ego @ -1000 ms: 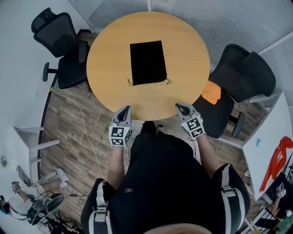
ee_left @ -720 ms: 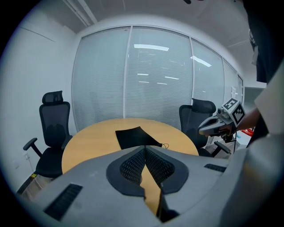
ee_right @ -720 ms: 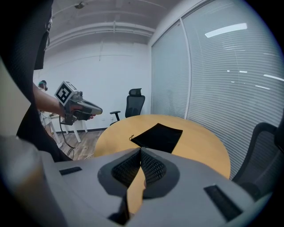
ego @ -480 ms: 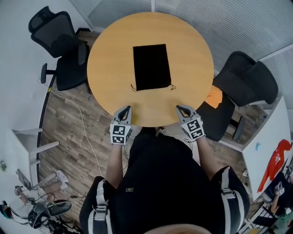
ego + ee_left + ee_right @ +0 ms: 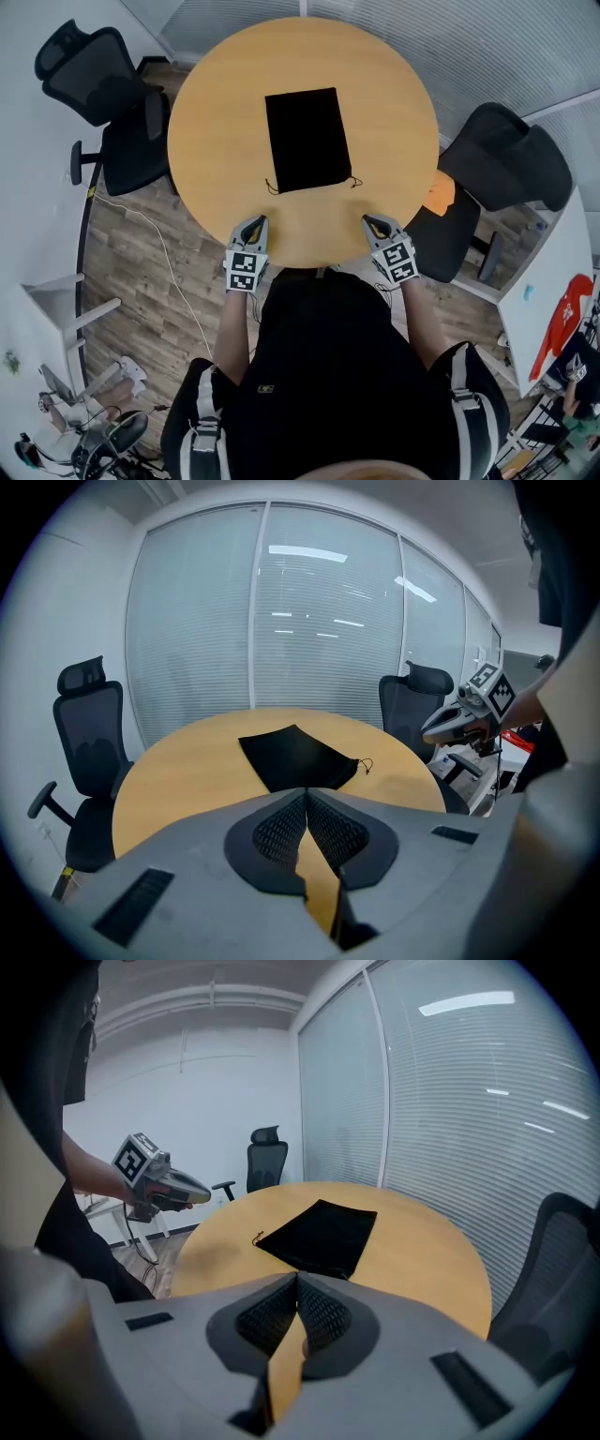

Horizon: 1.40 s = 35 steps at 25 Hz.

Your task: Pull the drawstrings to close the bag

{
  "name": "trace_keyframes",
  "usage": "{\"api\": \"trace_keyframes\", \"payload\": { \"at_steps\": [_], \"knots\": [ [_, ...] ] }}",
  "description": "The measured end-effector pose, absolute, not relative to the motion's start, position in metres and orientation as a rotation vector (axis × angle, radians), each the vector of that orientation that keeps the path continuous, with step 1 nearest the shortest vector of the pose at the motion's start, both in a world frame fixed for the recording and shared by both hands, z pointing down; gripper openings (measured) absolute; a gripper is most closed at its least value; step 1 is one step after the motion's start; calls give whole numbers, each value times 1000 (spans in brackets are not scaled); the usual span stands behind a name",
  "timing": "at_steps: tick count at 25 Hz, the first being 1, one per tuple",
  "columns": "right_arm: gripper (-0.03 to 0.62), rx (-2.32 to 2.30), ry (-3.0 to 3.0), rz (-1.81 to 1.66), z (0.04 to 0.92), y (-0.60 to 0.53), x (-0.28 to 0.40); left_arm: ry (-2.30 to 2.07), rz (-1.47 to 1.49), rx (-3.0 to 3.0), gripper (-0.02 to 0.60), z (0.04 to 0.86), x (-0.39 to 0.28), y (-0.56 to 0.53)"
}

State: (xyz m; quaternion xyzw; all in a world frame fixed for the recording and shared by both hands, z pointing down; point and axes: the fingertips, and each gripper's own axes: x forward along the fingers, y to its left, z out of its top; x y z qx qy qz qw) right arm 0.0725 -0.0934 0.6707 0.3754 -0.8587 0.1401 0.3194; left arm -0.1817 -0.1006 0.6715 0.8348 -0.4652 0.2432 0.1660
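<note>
The bag looks like soft black cloth, so it is likely light and floppy, and it may slide on the smooth wood when it is tugged. The best places to grab are the two thin drawstrings, one poking out at the bag's near left corner and one at its near right corner, each with a tiny knot. The bag is a flat, plain, dark rectangle and looks empty. It lies about in the middle of the round table, with its string end pointing to the near edge. The left gripper and the right gripper hang at that near edge, well apart from the bag, both with jaws pressed together and nothing in them
</note>
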Motion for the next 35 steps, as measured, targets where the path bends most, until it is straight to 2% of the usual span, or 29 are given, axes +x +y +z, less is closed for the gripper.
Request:
{"api": "trace_keyframes", "payload": {
  "at_steps": [13, 25, 26, 27, 28, 30, 32, 35],
  "knots": [
    [57, 1073, -2169, 478, 735, -137, 76, -1159, 891, 2418, 15, 735, -192, -144],
    [57, 1158, -2074, 473, 774, -182, 81, -862, 1235, 2521, 17, 790, -194, -173],
    [64, 1155, -2072, 470, 775, -184, 81, -818, 1276, 2542, 17, 793, -193, -173],
    [161, 1150, -2073, 472, 776, -186, 80, -770, 1312, 2562, 18, 796, -191, -174],
    [196, 1147, -2073, 476, 778, -189, 81, -721, 1340, 2580, 18, 798, -189, -175],
    [207, 1143, -2069, 486, 781, -192, 83, -622, 1375, 2602, 40, 803, -184, -175],
    [225, 1124, -2067, 501, 787, -193, 82, -520, 1402, 2609, 114, 808, -179, -174],
    [253, 1100, -2065, 513, 794, -193, 78, -396, 1496, 2632, 146, 816, -177, -172]
  ]
}}
